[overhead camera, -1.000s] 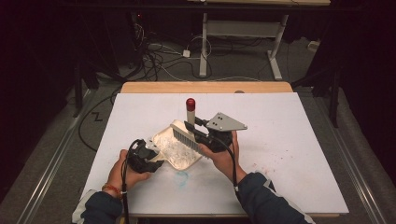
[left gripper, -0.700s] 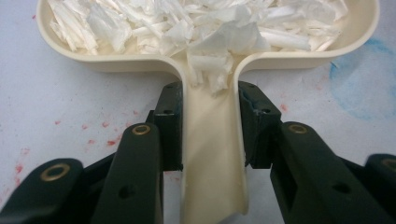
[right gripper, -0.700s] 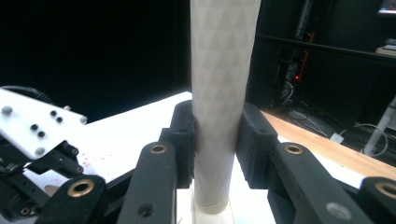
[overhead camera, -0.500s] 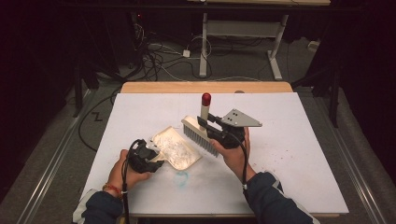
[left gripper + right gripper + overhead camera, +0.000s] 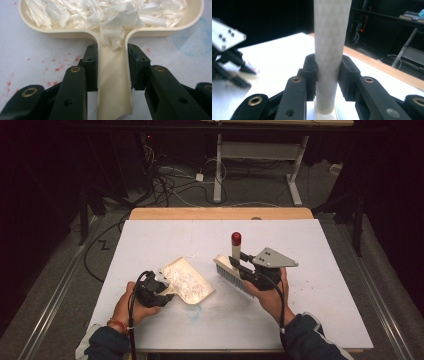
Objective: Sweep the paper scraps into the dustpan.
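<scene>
The cream dustpan, heaped with white paper shreds, lies left of centre in the high view, its handle clenched by the left gripper. Right of it the right gripper grips a hand brush by its handle — bristles lifted off the sheet. To sweep well, I'd lower the bristles flat and pull toward the pan's lip. The white table cover carries red specks; cables litter the dark floor behind.
</scene>
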